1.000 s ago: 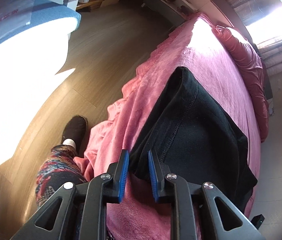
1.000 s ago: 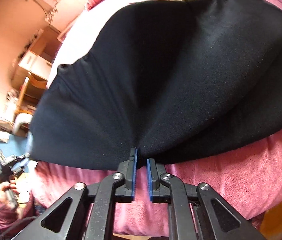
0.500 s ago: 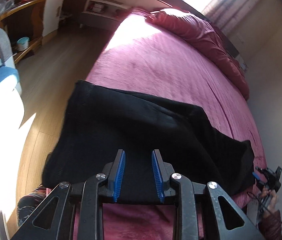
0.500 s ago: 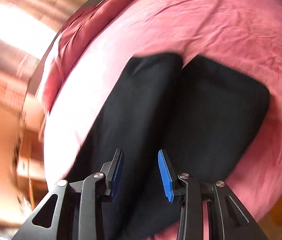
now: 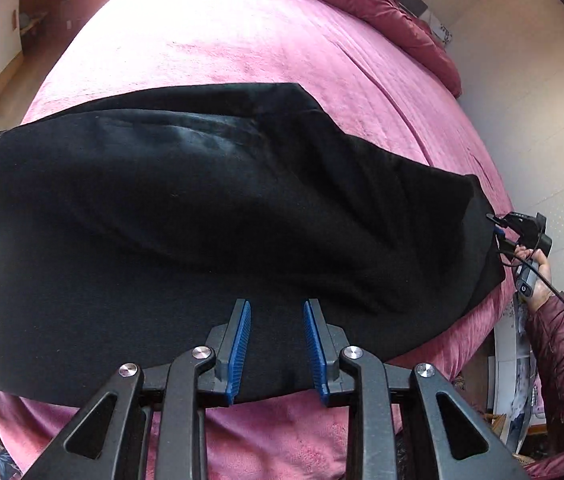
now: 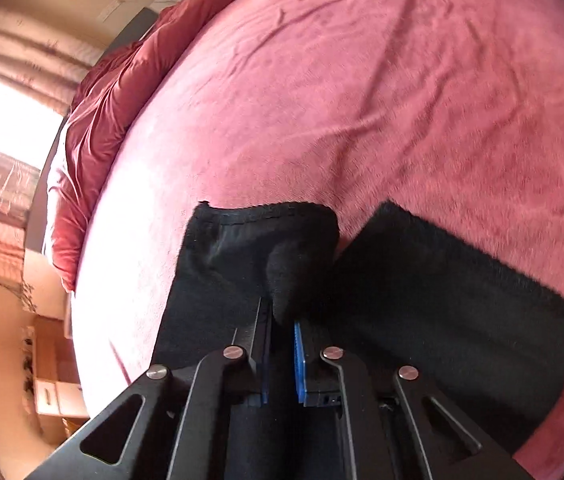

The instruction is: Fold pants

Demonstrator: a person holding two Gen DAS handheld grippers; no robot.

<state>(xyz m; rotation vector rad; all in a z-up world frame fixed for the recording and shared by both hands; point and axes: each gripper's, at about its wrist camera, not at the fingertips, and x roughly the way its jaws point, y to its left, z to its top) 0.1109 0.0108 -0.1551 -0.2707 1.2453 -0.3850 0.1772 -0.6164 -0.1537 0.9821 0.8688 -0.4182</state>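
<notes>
Nearest, the left gripper hovers over the near edge of the black pants, its blue pads spread with nothing between them. The pants lie crosswise on the pink bedspread, already doubled over, with soft ridges running through the middle. At the far end of the pants from the left gripper, the right gripper has its pads drawn close on a bunched fold of black cloth (the pads look nearly pressed together, pinching that fold). Judging from this, the step is another fold: the left gripper would do well to close on both layers at the near edge, level with the right one, so the two lift evenly and the ridges pull flat. Beyond the pants, a red duvet lies heaped at the head of the bed.
</notes>
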